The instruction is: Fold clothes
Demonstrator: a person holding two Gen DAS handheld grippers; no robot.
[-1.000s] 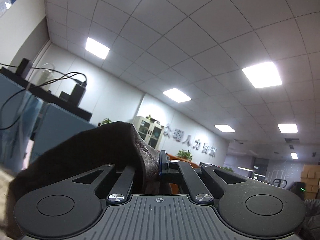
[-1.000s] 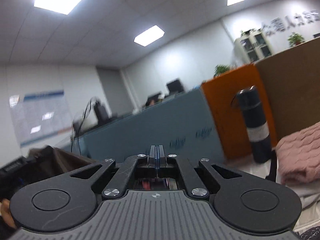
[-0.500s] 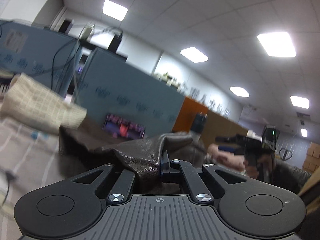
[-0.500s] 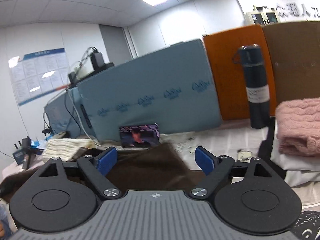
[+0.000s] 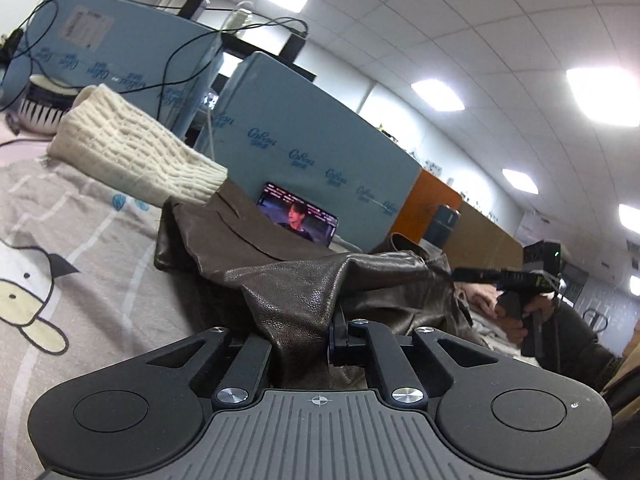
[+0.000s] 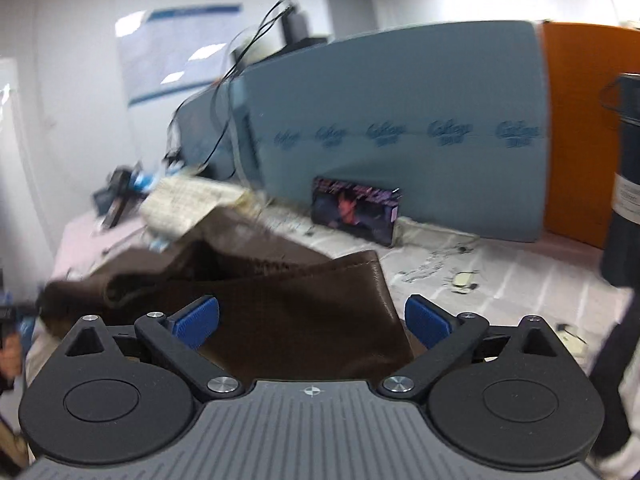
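While the brown leather garment (image 5: 304,280) lies crumpled on the patterned sheet (image 5: 80,240), a fold of it is pinched in the left claw (image 5: 332,332), whose jaws are closed tight. The right claw (image 6: 312,320) stands wide apart above the garment's near edge, gripping nothing. Behind the garment a phone (image 5: 298,219) leans on the blue foam board (image 5: 312,136); a cream knit (image 5: 128,148) lies just beside the garment's far corner.

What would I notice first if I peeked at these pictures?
The crumpled brown leather garment on the bed, pinched in the left gripper. Behind it a phone playing a video leans on the blue board. The right gripper hangs open over the leather.
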